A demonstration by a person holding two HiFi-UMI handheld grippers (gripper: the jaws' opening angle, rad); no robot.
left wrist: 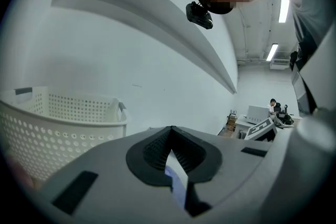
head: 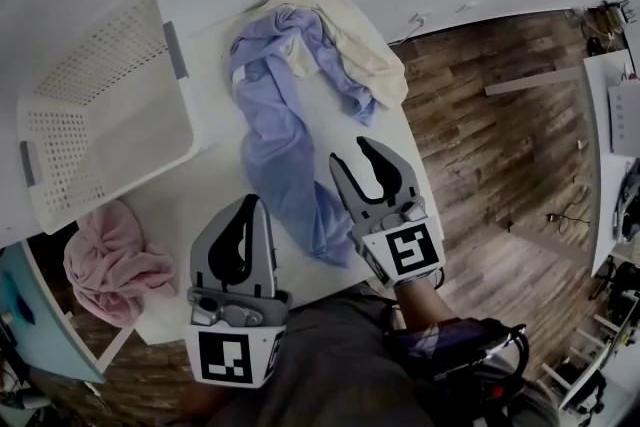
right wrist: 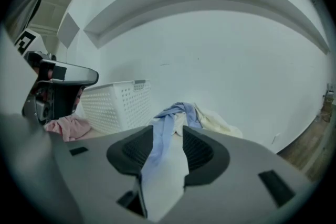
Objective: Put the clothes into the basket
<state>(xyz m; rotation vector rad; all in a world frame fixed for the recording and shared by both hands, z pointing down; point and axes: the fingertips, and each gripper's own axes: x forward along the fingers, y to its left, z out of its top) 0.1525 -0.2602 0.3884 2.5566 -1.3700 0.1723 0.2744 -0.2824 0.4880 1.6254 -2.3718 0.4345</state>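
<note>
Blue cloth, a long light-blue shirt, lies stretched out on the white table. Its far end is bunched against a cream garment, and its near end reaches the table's near edge. A pink garment lies crumpled at the table's near left corner, just beside the white perforated basket. The basket stands on the table's left part. All three garments are outside the basket.

Right gripper: the jaws stand partly apart. In the right gripper view the blue shirt shows through the gap between the pads, but neither pad presses on it. In the head view this gripper hangs over the table just beside the near end of the shirt.

Left gripper: the jaw tips meet, and nothing is clamped between them. It hangs over bare table between the pink garment and the blue shirt, and points towards the wall beside the basket.
</note>
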